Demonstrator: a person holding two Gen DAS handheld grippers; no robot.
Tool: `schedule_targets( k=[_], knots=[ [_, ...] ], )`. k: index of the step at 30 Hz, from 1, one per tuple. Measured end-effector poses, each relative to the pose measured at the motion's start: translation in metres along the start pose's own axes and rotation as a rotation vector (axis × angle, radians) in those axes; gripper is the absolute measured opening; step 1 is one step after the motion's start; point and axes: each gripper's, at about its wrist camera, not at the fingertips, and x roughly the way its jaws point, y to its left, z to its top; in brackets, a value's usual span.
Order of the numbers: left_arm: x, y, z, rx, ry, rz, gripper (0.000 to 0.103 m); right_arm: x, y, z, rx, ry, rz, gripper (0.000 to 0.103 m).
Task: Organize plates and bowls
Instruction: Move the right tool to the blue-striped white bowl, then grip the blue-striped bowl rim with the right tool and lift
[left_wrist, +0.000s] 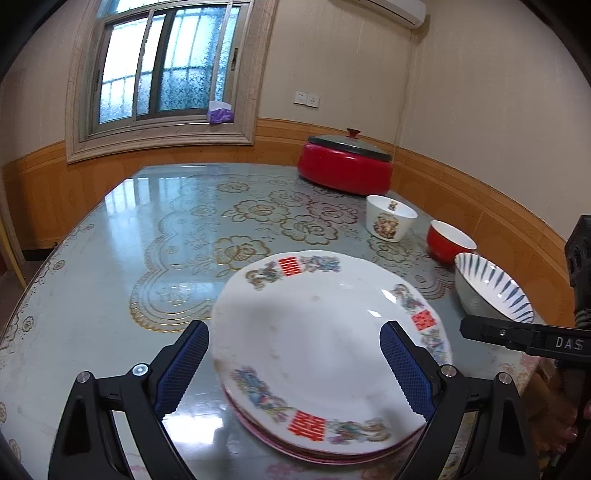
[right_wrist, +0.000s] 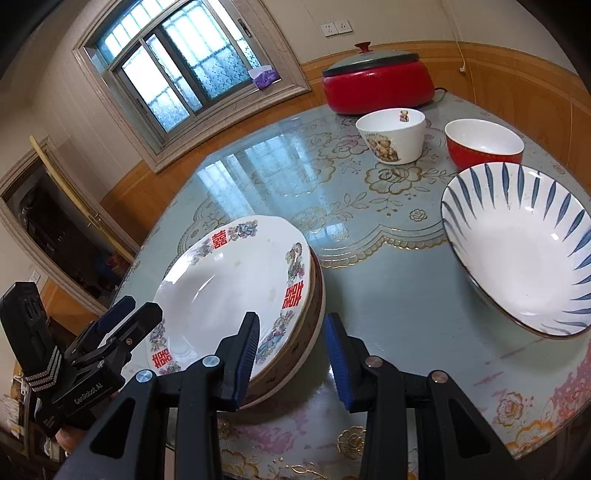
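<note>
A stack of plates sits near the table's front edge. Its top plate (left_wrist: 317, 295) (right_wrist: 221, 280) is white, with red signs and a floral rim. My left gripper (left_wrist: 295, 328) stands wide open over this stack; the left pad is just off the rim and the right pad hangs over the plate. My right gripper (right_wrist: 291, 319) is open and narrower, and nothing is pressed between its pads; the right edge of the stack shows in the gap. Three bowls stand to the right: a blue-striped bowl (left_wrist: 491, 291) (right_wrist: 517, 243), a red bowl (left_wrist: 448, 240) (right_wrist: 480, 142) and a white bear-print bowl (left_wrist: 389, 218) (right_wrist: 391, 136).
A red electric pot (left_wrist: 345, 162) (right_wrist: 376, 81) with a grey lid stands at the back of the glass-topped table (left_wrist: 147, 240), near the wall. A window and wood panelling lie behind. The table's rounded front edge runs just below both grippers.
</note>
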Motion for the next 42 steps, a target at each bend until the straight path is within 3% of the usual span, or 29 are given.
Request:
schedule_targets(
  k=[16, 24, 35, 42],
  knots=[
    [0.011, -0.104, 0.017, 0.122, 0.018, -0.119, 0.103, -0.061, -0.067, 0.012, 0.080, -0.152, -0.086, 0.037],
    [0.040, -0.151, 0.022, 0.152, 0.087, -0.131, 0.103, -0.089, -0.119, 0.018, 0.144, -0.248, -0.224, 0.038],
    [0.082, -0.204, 0.024, 0.171, 0.153, -0.155, 0.103, -0.101, -0.198, 0.039, 0.245, -0.239, -0.381, 0.040],
    [0.111, -0.231, 0.024, 0.184, 0.183, -0.151, 0.103, -0.087, -0.228, 0.045, 0.278, -0.196, -0.382, 0.041]
  ],
)
